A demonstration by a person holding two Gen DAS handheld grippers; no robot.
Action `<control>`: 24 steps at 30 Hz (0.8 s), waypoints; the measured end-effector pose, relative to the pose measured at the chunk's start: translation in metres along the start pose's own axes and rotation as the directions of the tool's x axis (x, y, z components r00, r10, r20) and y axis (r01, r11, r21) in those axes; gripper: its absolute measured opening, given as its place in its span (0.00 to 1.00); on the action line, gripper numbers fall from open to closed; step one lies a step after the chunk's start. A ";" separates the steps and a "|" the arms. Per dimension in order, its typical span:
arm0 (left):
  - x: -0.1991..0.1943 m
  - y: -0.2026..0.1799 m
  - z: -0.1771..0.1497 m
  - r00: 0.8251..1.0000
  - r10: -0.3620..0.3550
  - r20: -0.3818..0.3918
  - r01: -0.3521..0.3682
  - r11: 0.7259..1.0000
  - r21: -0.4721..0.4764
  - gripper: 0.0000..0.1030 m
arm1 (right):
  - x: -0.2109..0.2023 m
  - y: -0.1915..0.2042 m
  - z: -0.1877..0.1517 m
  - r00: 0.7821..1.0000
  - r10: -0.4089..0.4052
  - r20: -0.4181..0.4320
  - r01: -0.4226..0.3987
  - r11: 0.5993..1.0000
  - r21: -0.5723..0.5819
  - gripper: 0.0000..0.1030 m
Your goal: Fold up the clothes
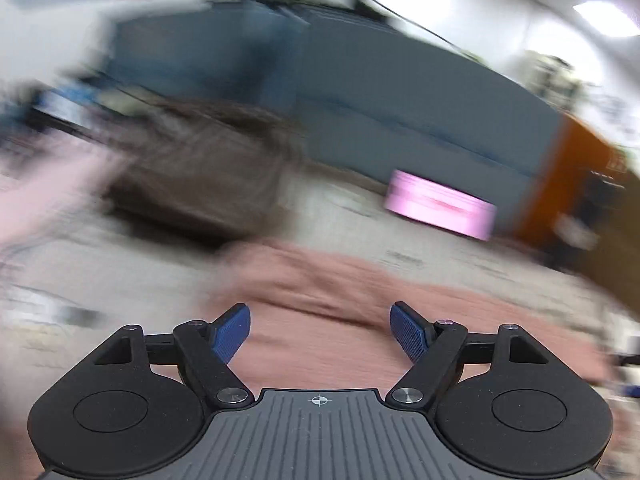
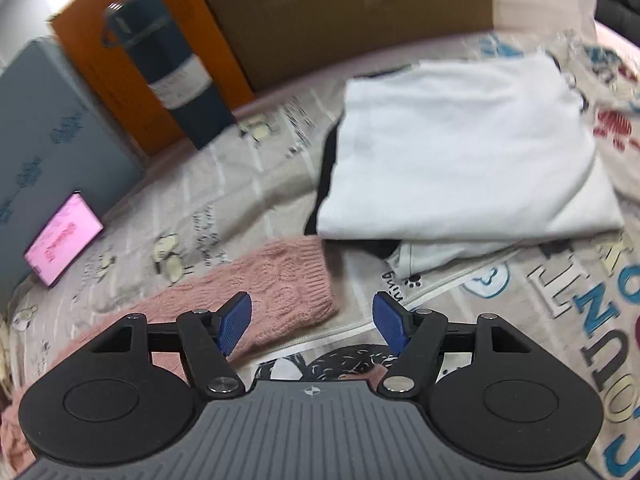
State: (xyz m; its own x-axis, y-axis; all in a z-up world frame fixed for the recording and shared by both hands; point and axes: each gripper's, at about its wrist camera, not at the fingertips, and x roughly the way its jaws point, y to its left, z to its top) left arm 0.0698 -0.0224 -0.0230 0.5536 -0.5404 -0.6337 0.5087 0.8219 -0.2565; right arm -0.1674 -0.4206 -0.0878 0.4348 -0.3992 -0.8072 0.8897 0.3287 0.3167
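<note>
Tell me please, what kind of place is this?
Probably a bedroom or other home room: the clothes lie on a printed bedsheet, with a folded white garment and a pink sweater on it. Cardboard boxes and a flask stand behind.

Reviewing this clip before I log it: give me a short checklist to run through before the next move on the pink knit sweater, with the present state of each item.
1. Right claw open, nothing pinched: ok.
2. Left claw open, nothing between its pads: ok.
3. Pink knit sweater within view of both claws: ok; its cuff lies just ahead of the right claw.
4. Sweater clear of the folded white garment: ok, a gap of bedsheet shows between them.
5. Sweater lying flat, ready to fold: cannot tell; the left wrist view is blurred.
6. Pink box and dark blue bottle out of the way: ok.
</note>
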 end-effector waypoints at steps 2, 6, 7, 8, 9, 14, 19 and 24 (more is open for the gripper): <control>0.028 -0.021 0.004 0.989 -0.122 -0.083 0.122 0.993 -0.005 0.77 | 0.005 -0.002 0.001 1.000 -0.020 -0.005 0.020 1.000 0.024 0.63; 0.077 -0.036 -0.004 0.964 -0.092 -0.251 0.087 0.996 -0.030 0.47 | 0.010 -0.001 0.003 1.000 -0.021 -0.016 0.022 1.000 0.020 0.63; 0.078 -0.036 -0.005 0.960 -0.087 -0.265 0.083 0.996 -0.027 0.12 | 0.011 0.001 0.004 1.000 -0.026 -0.016 0.026 1.000 0.012 0.63; 0.079 -0.036 -0.006 0.956 -0.082 -0.280 0.079 0.997 -0.023 0.00 | 0.012 0.001 0.005 1.000 -0.027 -0.015 0.028 1.000 0.010 0.63; 0.080 -0.036 -0.007 0.953 -0.078 -0.294 0.075 0.997 -0.019 0.00 | 0.013 0.001 0.007 1.000 -0.022 -0.014 0.022 1.000 0.013 0.63; 0.076 -0.033 0.028 0.973 -0.102 -0.207 0.098 0.995 -0.028 0.00 | 0.022 0.002 0.017 1.000 -0.003 -0.030 0.004 0.999 0.032 0.63; 0.107 -0.037 0.105 0.991 -0.129 -0.019 0.130 0.991 0.021 0.00 | 0.029 0.004 0.022 0.998 -0.017 -0.055 0.019 0.999 0.036 0.63; 0.121 -0.035 0.114 0.966 -0.163 -0.201 0.160 0.987 -0.031 0.05 | 0.027 0.002 0.020 0.998 -0.028 -0.062 0.030 0.999 0.043 0.65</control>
State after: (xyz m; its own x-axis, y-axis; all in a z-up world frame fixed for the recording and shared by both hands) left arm 0.1946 -0.1369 -0.0076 0.3187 -0.6197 -0.7172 0.5705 0.7297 -0.3770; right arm -0.1508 -0.4476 -0.0990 0.4007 -0.3541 -0.8450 0.9076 0.2797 0.3131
